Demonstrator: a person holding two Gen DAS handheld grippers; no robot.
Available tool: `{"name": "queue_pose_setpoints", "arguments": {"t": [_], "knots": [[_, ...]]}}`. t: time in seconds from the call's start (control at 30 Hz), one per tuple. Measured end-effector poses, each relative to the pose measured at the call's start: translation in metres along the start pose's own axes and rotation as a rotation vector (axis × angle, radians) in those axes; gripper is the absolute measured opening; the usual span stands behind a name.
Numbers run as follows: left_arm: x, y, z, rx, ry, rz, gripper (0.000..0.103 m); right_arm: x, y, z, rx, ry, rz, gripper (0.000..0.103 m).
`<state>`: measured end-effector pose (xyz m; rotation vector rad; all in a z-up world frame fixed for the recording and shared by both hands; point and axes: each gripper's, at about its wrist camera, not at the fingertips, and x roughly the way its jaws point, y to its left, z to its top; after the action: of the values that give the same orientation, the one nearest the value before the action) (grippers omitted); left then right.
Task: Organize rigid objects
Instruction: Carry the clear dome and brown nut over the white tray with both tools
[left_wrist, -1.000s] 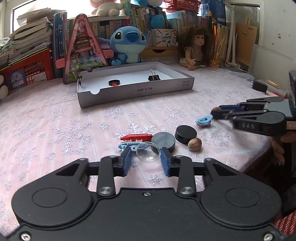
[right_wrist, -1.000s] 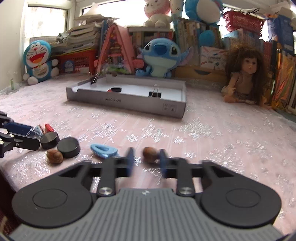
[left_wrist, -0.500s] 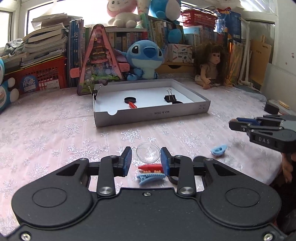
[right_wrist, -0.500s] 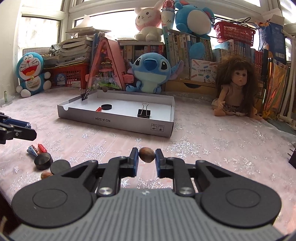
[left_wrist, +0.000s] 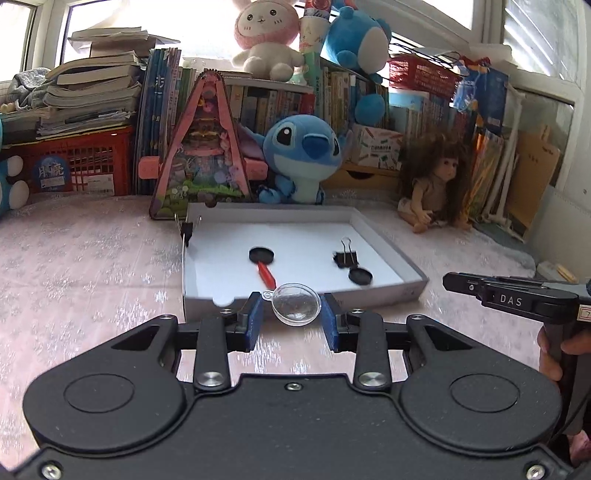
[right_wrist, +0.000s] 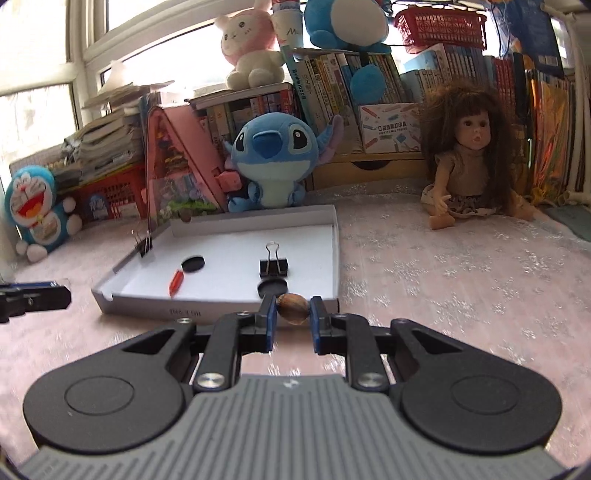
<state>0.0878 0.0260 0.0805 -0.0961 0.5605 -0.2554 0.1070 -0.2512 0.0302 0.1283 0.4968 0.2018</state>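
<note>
Both claws, the left gripper clamped on a clear plastic dome and the right gripper on a brown nut, had risen from the tabletop clutter to the white cardboard tray at twelve o'clock, ready for deposit.

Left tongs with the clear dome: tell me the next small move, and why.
Probably carry the clear dome forward over the white tray's near wall, then let go. The left tongs grip it just short of that wall, and bare floor lies beyond, between the red stick and black disc.
</note>
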Motion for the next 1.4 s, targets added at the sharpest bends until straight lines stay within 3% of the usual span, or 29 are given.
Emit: {"name": "queue_pose_setpoints", "arguments": {"t": [0.33,0.6,1.0,1.4], "knots": [[0.065,0.019,0.056,-0.116,0.053,-0.002,0.032,0.052,-0.009,0.043,0.103,0.065,0.042,0.023],[0.146,0.034,0.088,-0.189,0.199,0.049,0.032,0.109,-0.014,0.072,0.165,0.202,0.02,0.023],[0.222,0.034,0.096,-0.149,0.238,0.096,0.032,0.173,0.005,0.086,0.105,0.281,0.015,0.023],[0.265,0.043,0.083,-0.133,0.261,0.109,0.032,0.214,0.008,0.075,0.084,0.33,0.016,0.023]]}}
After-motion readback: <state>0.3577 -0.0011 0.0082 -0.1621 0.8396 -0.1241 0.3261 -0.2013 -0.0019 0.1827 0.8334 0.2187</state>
